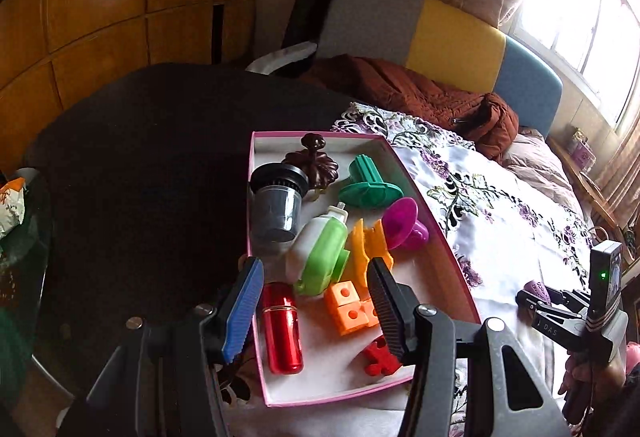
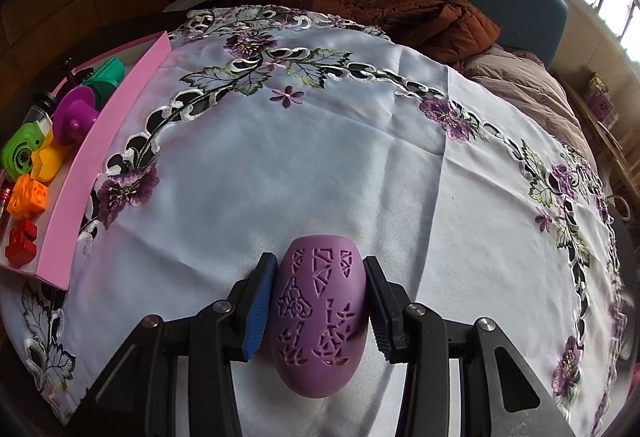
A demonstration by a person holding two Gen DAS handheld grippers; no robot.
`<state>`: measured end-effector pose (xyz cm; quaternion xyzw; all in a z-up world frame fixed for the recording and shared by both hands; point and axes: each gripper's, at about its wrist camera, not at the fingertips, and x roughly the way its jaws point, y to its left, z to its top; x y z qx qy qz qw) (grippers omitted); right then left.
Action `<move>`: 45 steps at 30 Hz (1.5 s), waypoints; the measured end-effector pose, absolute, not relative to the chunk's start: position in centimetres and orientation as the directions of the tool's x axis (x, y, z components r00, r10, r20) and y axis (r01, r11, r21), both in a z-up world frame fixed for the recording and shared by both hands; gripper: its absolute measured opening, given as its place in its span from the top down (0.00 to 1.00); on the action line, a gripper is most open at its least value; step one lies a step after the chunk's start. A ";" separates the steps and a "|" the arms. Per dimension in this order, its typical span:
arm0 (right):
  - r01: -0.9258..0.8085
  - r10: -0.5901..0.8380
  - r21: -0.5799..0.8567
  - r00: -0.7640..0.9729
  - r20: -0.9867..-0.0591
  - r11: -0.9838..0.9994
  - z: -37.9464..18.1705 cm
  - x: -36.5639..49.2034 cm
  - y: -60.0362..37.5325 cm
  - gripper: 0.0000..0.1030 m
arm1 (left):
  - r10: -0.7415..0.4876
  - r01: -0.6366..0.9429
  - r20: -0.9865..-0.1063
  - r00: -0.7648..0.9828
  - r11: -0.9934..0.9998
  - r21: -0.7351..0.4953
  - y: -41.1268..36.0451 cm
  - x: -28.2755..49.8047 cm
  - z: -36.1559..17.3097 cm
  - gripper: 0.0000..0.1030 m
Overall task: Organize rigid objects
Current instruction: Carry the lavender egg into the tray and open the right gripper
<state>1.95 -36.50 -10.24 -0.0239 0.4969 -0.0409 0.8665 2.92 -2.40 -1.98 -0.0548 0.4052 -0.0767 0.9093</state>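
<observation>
The right gripper (image 2: 320,311) is clamping a purple egg-shaped shell (image 2: 318,321) with carved cut-outs, its blue and black pads pressing on the two curved flanks while the piece is sitting low over the embroidered white tablecloth (image 2: 320,141). The left gripper (image 1: 316,299) is hanging with its jaws apart and nothing between them, over the near end of the pink-rimmed box (image 1: 436,225), which is lying at the cloth's left edge, well apart from the shell. The box is already holding a red cylinder (image 1: 282,329), orange cubes (image 1: 348,307), a red puzzle piece (image 1: 378,355), a green-and-white toy (image 1: 320,257), a yellow piece (image 1: 366,249), a magenta funnel (image 1: 402,223), a green spool (image 1: 370,185), a grey cup (image 1: 276,203) and a dark brown ornament (image 1: 314,161). Judging from this, the smooth, rounded shell is likely to be squirting out of the pads if the grip is loosening or the wrist is tilting during the carry. The box is looking crowded, so a careless drop is risking a bounce off the other pieces or over the low rim. The two grippers are also heading for the same spot, and a bump there could be shoving the light box along the cloth.
</observation>
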 end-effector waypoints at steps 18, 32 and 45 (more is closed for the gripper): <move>0.059 -0.081 -0.058 0.562 -0.823 0.997 -6.5 2.3 -33.3 0.58 | -0.170 0.044 -0.733 0.658 0.981 -0.189 -0.1 2.7 -2.5 0.47; -0.241 0.243 0.122 0.578 -0.779 0.963 -3.2 4.5 -21.2 0.58 | -0.119 -0.018 -0.722 0.681 0.984 -0.180 2.3 2.5 -2.1 0.47; -0.228 0.106 -0.019 0.522 -0.846 0.973 -7.8 8.6 -18.3 0.59 | -0.107 -0.023 -0.725 0.680 0.986 -0.167 2.6 2.4 -2.4 0.47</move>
